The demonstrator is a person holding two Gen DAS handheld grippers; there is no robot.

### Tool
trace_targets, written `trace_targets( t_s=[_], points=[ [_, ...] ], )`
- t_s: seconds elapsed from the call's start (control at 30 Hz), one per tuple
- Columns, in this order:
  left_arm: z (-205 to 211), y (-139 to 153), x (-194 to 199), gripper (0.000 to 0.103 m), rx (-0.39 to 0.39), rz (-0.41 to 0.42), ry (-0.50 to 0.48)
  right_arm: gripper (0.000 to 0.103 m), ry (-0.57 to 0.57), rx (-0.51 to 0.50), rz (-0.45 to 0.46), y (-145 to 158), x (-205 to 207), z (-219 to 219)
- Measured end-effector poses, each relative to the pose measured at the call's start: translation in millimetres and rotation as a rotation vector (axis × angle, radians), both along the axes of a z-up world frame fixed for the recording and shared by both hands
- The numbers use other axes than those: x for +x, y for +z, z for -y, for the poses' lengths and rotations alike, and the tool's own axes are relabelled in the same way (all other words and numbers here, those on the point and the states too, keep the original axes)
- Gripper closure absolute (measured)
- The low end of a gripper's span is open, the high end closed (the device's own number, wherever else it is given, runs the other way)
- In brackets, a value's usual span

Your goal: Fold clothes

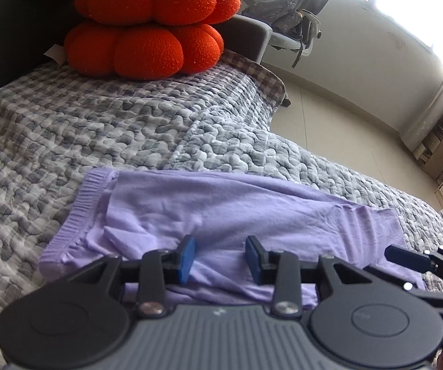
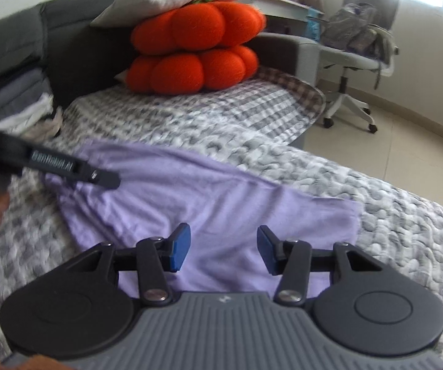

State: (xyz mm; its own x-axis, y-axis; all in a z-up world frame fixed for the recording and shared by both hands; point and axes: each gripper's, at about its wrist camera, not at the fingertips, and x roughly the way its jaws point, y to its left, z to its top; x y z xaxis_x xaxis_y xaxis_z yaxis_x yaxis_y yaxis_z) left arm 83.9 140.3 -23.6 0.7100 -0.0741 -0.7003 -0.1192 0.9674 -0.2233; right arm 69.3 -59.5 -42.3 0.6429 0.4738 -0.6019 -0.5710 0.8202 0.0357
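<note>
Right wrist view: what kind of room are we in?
Most likely a home bedroom or living space. A grey-and-white checked quilted cover lies over a bed or sofa, two stacked orange knitted pumpkin-shaped cushions sit on it, and a white swivel desk chair stands by a bright window.

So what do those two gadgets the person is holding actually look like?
Both are alike: the left gripper and right gripper each have a ribbed grey body, two round black discs, black hinged links with silver screws, and two fingers tipped with blue pads. One finger's side carries white lettering, too blurred to read.
</note>
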Motion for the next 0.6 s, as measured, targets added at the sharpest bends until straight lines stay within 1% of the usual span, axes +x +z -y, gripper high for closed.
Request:
trace_targets(
  t_s=[0.1, 0.13, 0.27, 0.37, 0.43, 0.5, 0.6],
  points=[
    [0, 0, 0, 0.066, -0.002, -0.001, 0.002, 0.051, -0.015, -0.037, -0.035, -10, 3, -2],
    [-1, 0, 0, 0.066, -0.004, -0.002, 0.003, 0.049, -0.006, -0.039, -0.031, -10, 1, -4],
    [-3, 1, 1, 0.066, -0.019, -0.006, 0.011, 0.049, 0.030, -0.034, -0.026, -12, -5, -10],
    [-3, 1, 1, 0.066, -0.028, -0.009, 0.016, 0.049, 0.041, -0.056, -0.007, -13, -9, -13],
    [-2, 1, 2, 0.066, -0.025, -0.012, 0.018, 0.050, 0.034, -0.044, -0.016, -12, -7, -11],
    [-2, 1, 2, 0.065, -0.024, -0.015, 0.021, 0.054, 0.020, -0.039, -0.019, -10, -5, -9],
    [-2, 0, 3, 0.065, -0.026, -0.019, 0.021, 0.054, -0.017, -0.048, -0.015, -9, 0, -4]
  ],
)
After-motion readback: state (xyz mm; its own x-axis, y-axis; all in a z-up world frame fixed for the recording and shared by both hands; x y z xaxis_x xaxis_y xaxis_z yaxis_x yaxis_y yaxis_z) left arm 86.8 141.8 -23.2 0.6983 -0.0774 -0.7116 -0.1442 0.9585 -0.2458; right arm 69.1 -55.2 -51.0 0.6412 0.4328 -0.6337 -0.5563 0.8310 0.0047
